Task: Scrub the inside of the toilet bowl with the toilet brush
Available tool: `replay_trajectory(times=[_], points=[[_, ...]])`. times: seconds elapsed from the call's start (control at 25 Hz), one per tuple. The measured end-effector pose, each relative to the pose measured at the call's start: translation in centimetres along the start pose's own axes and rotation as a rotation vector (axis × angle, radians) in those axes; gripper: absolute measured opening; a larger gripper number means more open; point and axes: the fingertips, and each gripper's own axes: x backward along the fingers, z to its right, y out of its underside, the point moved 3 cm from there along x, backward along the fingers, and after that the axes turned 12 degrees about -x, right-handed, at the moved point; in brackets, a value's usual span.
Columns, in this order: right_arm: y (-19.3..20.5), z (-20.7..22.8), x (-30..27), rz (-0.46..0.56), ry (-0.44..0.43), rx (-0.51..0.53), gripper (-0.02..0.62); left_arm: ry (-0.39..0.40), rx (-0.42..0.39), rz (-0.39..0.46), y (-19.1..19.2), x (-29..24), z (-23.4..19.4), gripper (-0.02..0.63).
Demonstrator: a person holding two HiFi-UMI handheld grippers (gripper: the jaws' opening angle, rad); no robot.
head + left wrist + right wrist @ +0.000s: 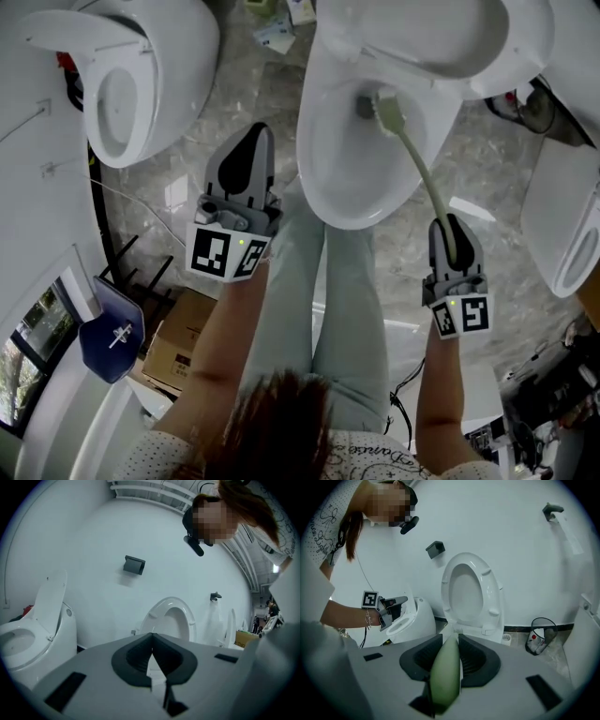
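The white toilet bowl (pixel 349 192) stands open just ahead of the person's legs, its seat and lid (pixel 468 592) raised against the wall. A toilet brush with a pale green handle (pixel 424 173) reaches down into the bowl, its head (pixel 385 112) near the drain. My right gripper (pixel 450 227) is shut on the handle's upper end (pixel 446 677), at the bowl's right front. My left gripper (pixel 257 142) hangs left of the bowl rim, shut and empty; its fingers (pixel 140 656) meet with nothing between them. It also shows in the right gripper view as the left gripper (pixel 392 610).
A second toilet (pixel 122 84) stands to the left and a third toilet (pixel 572 225) to the right. A wire waste bin (pixel 541 634) sits by the wall on the right. A cardboard box (pixel 183 337) and a blue seat-like part (pixel 111 337) lie at lower left.
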Motion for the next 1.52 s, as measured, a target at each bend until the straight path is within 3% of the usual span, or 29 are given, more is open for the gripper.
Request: replay_trajectory(times=[0.48,1.0,1.52], points=[[4.3,2.3,-5.4,-0.071,-0.014,-0.035,0.118,0.005,0.041,-0.044,6.3,-0.4,0.4,0.003],[5.3,4.2,-10.0,-0.096,0.075,-0.076,0.118,0.03,0.054,-0.075,8.3,-0.6,0.1,0.003],[4.4,4.1,-13.5,-0.091,0.105,-0.051,0.117,0.042,0.062,-0.089,8.8,-0.9,-1.2,0.002]])
